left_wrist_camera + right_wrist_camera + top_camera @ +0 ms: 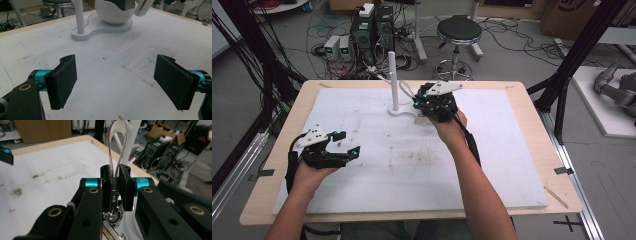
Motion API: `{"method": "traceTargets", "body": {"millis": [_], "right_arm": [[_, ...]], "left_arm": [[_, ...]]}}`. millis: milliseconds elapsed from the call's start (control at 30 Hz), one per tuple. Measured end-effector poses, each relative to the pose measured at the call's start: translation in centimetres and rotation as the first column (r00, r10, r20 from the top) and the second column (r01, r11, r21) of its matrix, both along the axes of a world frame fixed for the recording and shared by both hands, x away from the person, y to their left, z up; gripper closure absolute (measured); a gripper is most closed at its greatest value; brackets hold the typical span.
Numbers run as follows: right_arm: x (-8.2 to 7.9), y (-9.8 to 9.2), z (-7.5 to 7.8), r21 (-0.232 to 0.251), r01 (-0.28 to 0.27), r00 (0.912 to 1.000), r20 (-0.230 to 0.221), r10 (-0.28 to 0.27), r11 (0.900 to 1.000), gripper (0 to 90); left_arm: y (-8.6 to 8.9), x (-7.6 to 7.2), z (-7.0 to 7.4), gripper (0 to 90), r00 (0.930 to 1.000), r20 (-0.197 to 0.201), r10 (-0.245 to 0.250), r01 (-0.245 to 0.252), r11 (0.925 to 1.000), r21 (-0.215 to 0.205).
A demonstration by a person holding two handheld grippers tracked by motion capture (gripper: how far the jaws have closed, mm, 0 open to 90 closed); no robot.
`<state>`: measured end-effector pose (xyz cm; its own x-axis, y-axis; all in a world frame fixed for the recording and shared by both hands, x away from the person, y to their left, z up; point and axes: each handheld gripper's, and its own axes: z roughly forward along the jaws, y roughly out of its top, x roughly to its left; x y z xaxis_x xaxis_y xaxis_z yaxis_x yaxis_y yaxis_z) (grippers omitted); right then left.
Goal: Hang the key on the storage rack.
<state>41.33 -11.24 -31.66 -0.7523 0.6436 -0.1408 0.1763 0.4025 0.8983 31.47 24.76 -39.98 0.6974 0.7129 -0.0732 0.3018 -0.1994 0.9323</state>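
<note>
Strap loop [117,145] stands pinched in the right tongs [116,186], which are clamped shut on it, its long axis rising straight out of them toward the white stand's post [393,80] just beside; the left tongs [120,82] rest wide open, empty, well apart on the table [522,175].

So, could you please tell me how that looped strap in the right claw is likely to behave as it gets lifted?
The strap looks thin and arches above the right claw, so probably springy, not stiff. Metal hardware hangs beneath; it may swing.
</note>
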Motion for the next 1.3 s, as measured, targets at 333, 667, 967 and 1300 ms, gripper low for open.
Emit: {"method": "traceTargets", "body": {"millis": [333, 667, 967, 1300], "right_arm": [[0.9, 3.3, 3.2, -0.041, -0.02, 0.9971, 0.072, 0.023, 0.999, 83.0], [2.6, 4.8, 2.9, -0.07, 0.02, 0.998, 0.062, -0.016, 0.997, 83.0], [3.6, 4.7, 1.9, -0.099, 0.055, 0.9983, 0.026, -0.053, 0.994, 83.0], [3.8, 5.2, 1.2, -0.113, 0.077, 0.997, 0.01, -0.076, 0.991, 65.6]], "left_arm": [[-0.1, 0.0, 0.1, 18.7, 1.0, -0.001, 0.0, 0.0, 1.0, -0.002], [0.2, 0.0, -0.1, 18.7, 1.0, -0.003, 0.003, -0.003, 1.0, -0.006], [0.1, 0.0, -0.1, 18.7, 1.0, -0.003, -0.002, 0.002, 1.0, -0.006], [0.1, 0.0, -0.1, 18.7, 1.0, -0.006, -0.007, 0.007, 1.0, -0.004]]}}
